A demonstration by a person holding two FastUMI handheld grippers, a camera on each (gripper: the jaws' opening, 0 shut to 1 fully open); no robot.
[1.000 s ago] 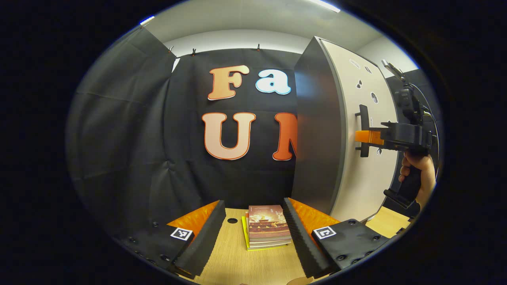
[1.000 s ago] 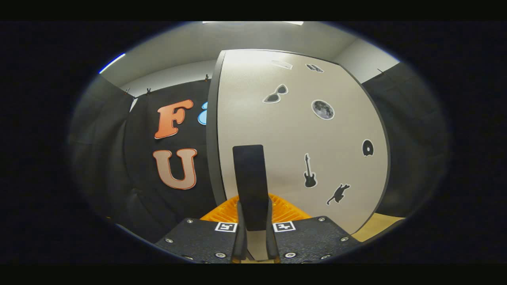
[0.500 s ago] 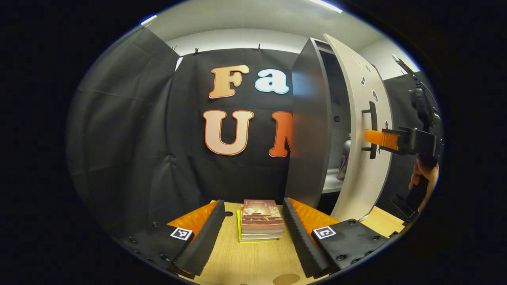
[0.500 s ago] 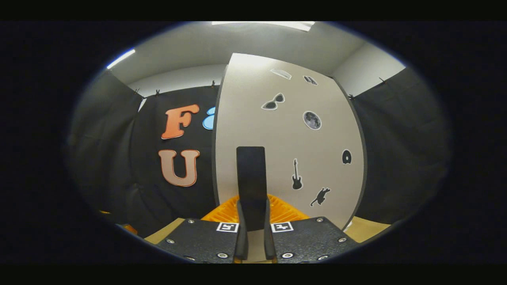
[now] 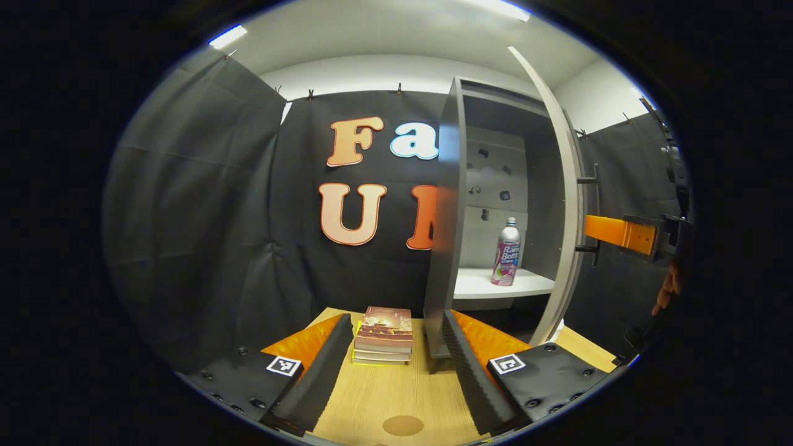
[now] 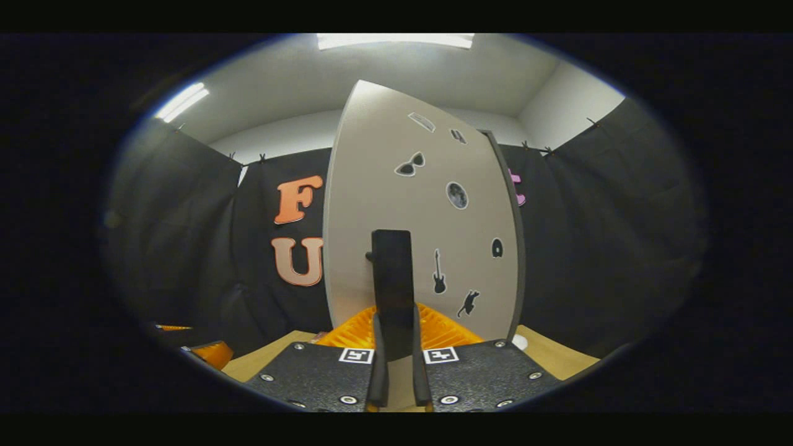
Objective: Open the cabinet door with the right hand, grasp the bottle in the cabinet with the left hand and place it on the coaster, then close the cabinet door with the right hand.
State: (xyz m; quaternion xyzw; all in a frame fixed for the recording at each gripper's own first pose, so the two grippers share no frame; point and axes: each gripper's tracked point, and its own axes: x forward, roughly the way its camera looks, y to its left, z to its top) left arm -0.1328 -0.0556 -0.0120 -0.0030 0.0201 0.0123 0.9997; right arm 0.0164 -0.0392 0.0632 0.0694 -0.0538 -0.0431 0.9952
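Grey cabinet [image 5: 489, 186]: stands at 2 o'clock on the wooden worktop [image 5: 396, 396].
Door [image 6: 427, 217]: swung wide; opening looks nearly done, closing remains.
Handle [image 6: 391, 285]: right gripper [image 6: 394, 365] has its jaws narrow, clamped on this dark bar.
Left gripper [image 5: 396, 365]: jaws wide, empty, low at 6 o'clock.
Bottle [image 5: 507, 251]: white and pink, capped, upright on the cabinet shelf, at 3 o'clock; not yet grasped.
Coaster [image 5: 403, 425]: round, brown, bare, at 6 o'clock.
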